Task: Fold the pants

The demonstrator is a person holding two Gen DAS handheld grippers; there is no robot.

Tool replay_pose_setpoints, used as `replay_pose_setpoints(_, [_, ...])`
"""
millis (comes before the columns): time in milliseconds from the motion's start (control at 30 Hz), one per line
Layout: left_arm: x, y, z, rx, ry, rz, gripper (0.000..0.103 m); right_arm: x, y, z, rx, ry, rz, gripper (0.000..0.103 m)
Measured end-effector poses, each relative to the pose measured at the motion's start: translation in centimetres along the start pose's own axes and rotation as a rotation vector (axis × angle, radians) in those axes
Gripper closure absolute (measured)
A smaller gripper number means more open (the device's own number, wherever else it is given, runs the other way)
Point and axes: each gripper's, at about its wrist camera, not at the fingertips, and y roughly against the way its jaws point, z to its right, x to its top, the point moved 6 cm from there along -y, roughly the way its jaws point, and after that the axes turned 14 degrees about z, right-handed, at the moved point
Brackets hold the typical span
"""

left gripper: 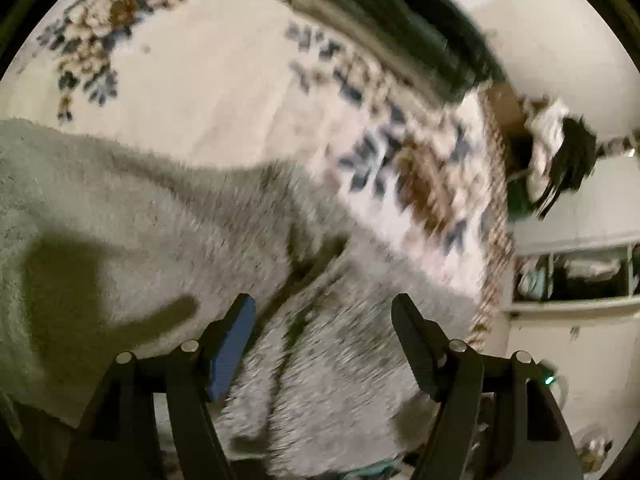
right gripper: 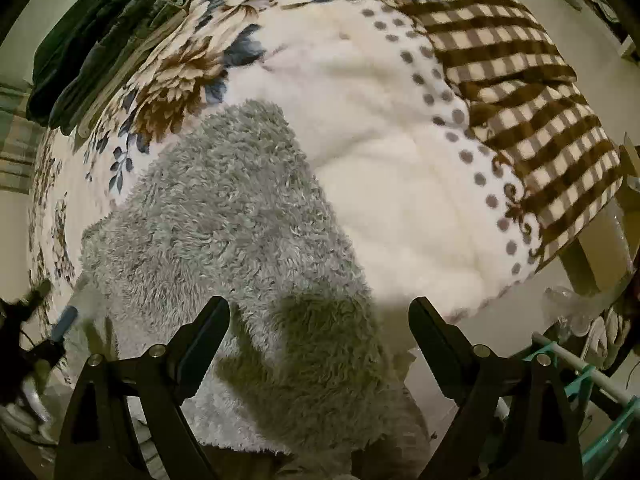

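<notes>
Now our left gripper has its jaws spread wide, and nothing is between them. Our right gripper is spread wide too, and it holds nothing. Both hang just over the fluffy grey pants, which lie flat on the flowered blanket on the bed.

From our right gripper, the pants start right under the jaws and stretch away to the far left, ending in a rounded edge. So their long way runs from near to far. From our left gripper, the grey cloth fills the near side and goes off to the left, and that picture is blurry. We can see the left gripper at the near left edge of the right view. We think both are about as close to the pants, so either could pinch a near edge first

A pile of dark folded clothes sits at the far left
</notes>
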Motion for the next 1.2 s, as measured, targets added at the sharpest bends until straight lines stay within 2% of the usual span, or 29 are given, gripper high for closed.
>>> replay_pose_setpoints(67, [-1.5,-0.9,-0.2,0.031,-0.030,-0.077,0.034,0.0,0.1,-0.1,0.004,-0.009,0.002,0.010])
replay_pose_setpoints(167, [-4.5,-0.7,-0.3,0.039,-0.048,-0.166,0.034,0.2,0.3,-0.6,0.010,-0.003,0.006,0.010])
replay_pose_setpoints(300, [-9.5,-0.9,-0.2,0.036,0.014,-0.280,0.037,0.5,0.3,-1.5,0.019,0.007,0.008,0.010])
replay_pose_setpoints(333, [-10.2,-1.0,-0.1,0.035,0.017,-0.285,0.051,0.6,0.2,-1.8,0.024,0.009,0.006,0.010])
replay_pose_setpoints(367, [-10.7,-1.3,-0.1,0.046,0.006,-0.282,0.067,0.7,0.2,-2.2,0.027,0.011,0.005,0.010])
replay_pose_setpoints(400, [-11.1,-1.7,0.0,0.067,-0.018,-0.267,0.092,0.7,0.2,-2.5,0.027,0.016,0.004,0.010])
replay_pose_setpoints(467, [-11.1,-1.5,-0.1,0.073,-0.018,-0.228,0.095,1.0,0.3,-3.8,0.027,0.046,-0.005,0.010])
replay_pose_setpoints(567, [-9.2,-0.1,0.0,0.069,-0.025,-0.133,0.096,1.6,0.7,-7.1,0.048,0.139,-0.029,0.010])
replay_pose_setpoints(733, [-7.2,1.2,-1.0,0.067,0.010,-0.074,0.096,2.7,-0.2,-16.6,0.139,0.437,-0.104,0.010])
replay_pose_setpoints(833, [-7.1,1.5,-1.6,0.064,0.027,-0.062,0.096,2.4,-2.2,-22.1,0.147,0.653,-0.127,0.011])
replay_pose_setpoints(900, [-7.2,1.8,-1.8,0.062,0.034,-0.051,0.096,1.5,-4.0,-25.3,0.144,0.812,-0.150,0.021])
replay_pose_setpoints(933, [-7.4,1.6,-1.7,0.060,0.031,-0.049,0.096,0.7,-4.8,-26.5,0.139,0.894,-0.165,0.042])
replay_pose_setpoints(967, [-7.5,1.7,-1.9,0.060,0.034,-0.048,0.096,0.0,-5.6,-27.3,0.123,0.972,-0.171,0.081])
replay_pose_setpoints(1000, [-7.6,1.5,-1.8,0.058,0.036,-0.048,0.096,-0.5,-6.2,-27.7,0.101,1.022,-0.174,0.096])
replay_pose_setpoints(1033, [-7.6,1.2,-1.7,0.056,0.039,-0.048,0.096,-0.8,-6.6,-28.0,0.077,1.051,-0.166,0.096])
replay_pose_setpoints(1200, [-6.7,2.5,-2.6,0.059,0.047,-0.011,0.096,0.5,-4.1,-29.7,0.130,0.995,-0.062,0.096])
